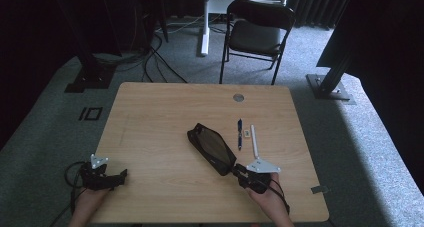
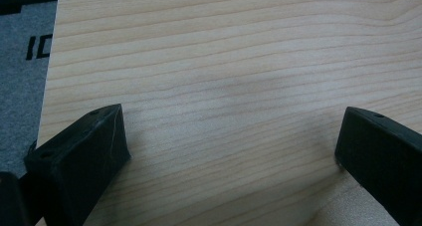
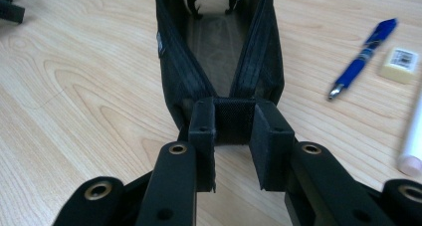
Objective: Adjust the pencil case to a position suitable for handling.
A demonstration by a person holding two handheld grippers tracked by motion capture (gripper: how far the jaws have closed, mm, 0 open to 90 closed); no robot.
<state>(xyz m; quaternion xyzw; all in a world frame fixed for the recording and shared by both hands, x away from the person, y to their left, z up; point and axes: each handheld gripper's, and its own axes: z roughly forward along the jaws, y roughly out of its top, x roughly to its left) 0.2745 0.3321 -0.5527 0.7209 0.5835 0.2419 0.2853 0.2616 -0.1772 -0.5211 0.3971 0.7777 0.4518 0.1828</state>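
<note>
A black mesh pencil pouch (image 1: 211, 148) lies open on the wooden table (image 1: 150, 137), slanting from the centre toward the near right. My right gripper (image 1: 239, 170) is shut on the pouch's near end; in the right gripper view its pads (image 3: 203, 131) pinch the black end tab of the pouch (image 3: 219, 52), whose mouth gapes away from me. A blue pen (image 1: 240, 133), a small eraser (image 1: 247, 133) and a white marker (image 1: 254, 140) lie just right of the pouch. My left gripper (image 1: 123, 176) rests at the near left edge, jaws wide apart over bare wood (image 2: 234, 86).
A round cable hole (image 1: 238, 97) sits near the table's far edge. A black folding chair (image 1: 255, 34) and a white desk leg (image 1: 204, 22) stand beyond the table. Dark stands and cables are on the grey carpet at left and right.
</note>
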